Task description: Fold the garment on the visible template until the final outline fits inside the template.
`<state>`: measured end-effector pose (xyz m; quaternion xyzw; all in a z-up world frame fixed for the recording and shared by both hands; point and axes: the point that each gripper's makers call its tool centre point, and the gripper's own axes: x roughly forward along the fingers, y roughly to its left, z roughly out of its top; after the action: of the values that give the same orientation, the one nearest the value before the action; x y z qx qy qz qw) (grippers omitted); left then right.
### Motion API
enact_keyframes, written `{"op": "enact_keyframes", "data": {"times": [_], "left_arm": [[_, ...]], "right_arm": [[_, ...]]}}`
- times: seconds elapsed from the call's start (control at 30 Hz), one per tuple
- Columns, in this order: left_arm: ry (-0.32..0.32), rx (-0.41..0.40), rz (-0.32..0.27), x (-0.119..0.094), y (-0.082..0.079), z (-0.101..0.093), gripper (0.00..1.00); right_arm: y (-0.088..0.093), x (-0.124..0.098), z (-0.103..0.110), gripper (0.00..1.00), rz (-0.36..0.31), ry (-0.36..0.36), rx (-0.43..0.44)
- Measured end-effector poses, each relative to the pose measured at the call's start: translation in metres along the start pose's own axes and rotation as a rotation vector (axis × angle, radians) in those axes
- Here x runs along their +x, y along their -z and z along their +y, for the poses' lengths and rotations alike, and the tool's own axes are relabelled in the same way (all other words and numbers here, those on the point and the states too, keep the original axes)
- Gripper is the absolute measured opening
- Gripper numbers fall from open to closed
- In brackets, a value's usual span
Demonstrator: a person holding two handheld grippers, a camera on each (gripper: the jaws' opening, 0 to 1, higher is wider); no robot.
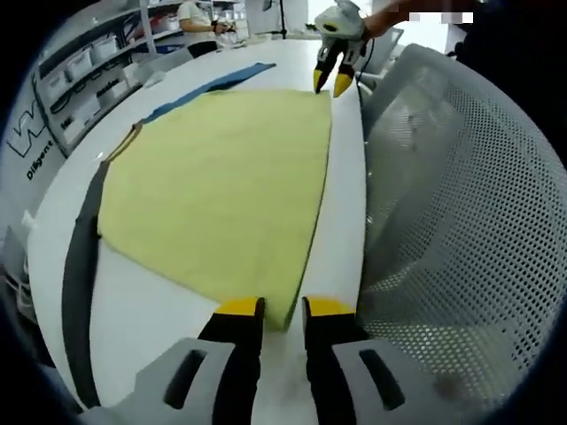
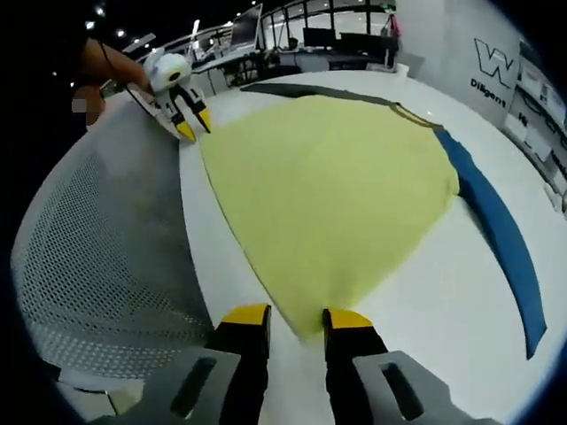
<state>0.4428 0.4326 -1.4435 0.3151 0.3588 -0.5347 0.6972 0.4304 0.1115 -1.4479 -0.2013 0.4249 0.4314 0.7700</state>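
Observation:
A yellow garment (image 1: 221,186) (image 2: 328,195) lies flat on a white table (image 1: 142,310) (image 2: 443,310). The template's border shows around it as a dark strip (image 1: 80,274) (image 2: 310,91) and a blue strip (image 1: 213,84) (image 2: 496,230). My left gripper (image 1: 284,307) stands open at the near edge, one garment corner lying between its yellow tips. It appears again at the far corner (image 2: 195,126). My right gripper (image 2: 297,317) is open too, with the opposite corner of the same edge between its tips. It is also seen across the table (image 1: 330,82), held by a hand (image 1: 381,18).
A white mesh chair back (image 1: 461,221) (image 2: 97,230) stands close along the table edge beside both grippers. Shelves with bins (image 1: 80,62) line one wall. A person (image 1: 199,22) stands far off. Desks with monitors (image 2: 328,40) lie beyond the table.

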Motion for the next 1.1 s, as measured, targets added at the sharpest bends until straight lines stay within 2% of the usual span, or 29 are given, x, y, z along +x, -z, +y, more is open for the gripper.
{"op": "enact_keyframes", "data": {"times": [0.07, 0.13, 0.2, 0.33, 0.6, 0.67, 0.77, 0.8, 0.9, 1.1], "left_arm": [[-0.007, -0.006, 0.004, 0.0, 0.001, 0.003, 0.07], [-0.01, -0.02, 0.006, 0.0, 0.001, 0.005, 0.04], [-0.013, -0.023, 0.008, -0.001, 0.002, 0.007, 0.02], [-0.006, -0.074, 0.022, -0.003, 0.006, 0.008, 0.01], [0.013, -0.079, 0.045, -0.005, 0.008, 0.004, 0.01], [0.021, -0.057, 0.039, -0.005, 0.008, 0.003, 0.02], [0.037, -0.047, -0.004, -0.006, 0.003, 0.0, 0.11], [0.031, -0.076, -0.034, -0.007, -0.001, 0.001, 0.17], [0.002, -0.119, -0.049, -0.01, 0.001, 0.009, 0.31], [-0.03, -0.175, -0.08, -0.018, 0.003, 0.019, 0.29]], "right_arm": [[-0.001, 0.0, -0.004, 0.1, 0.0, 0.025, -0.064], [0.001, -0.001, -0.003, 0.08, 0.004, 0.023, -0.043], [0.001, -0.001, -0.003, 0.0, 0.012, 0.026, -0.042], [0.001, -0.001, 0.002, 0.0, 0.018, 0.014, -0.014], [0.002, 0.0, 0.009, 0.0, 0.038, 0.009, -0.064], [0.002, 0.0, 0.008, 0.0, 0.036, 0.007, -0.067], [0.002, 0.0, 0.01, 0.03, 0.028, -0.006, -0.059], [0.002, -0.001, 0.01, 0.05, 0.025, -0.007, -0.057], [0.002, -0.001, 0.013, 0.11, 0.012, -0.014, -0.039], [0.001, -0.001, 0.018, 0.17, 0.003, -0.029, -0.009]]}}
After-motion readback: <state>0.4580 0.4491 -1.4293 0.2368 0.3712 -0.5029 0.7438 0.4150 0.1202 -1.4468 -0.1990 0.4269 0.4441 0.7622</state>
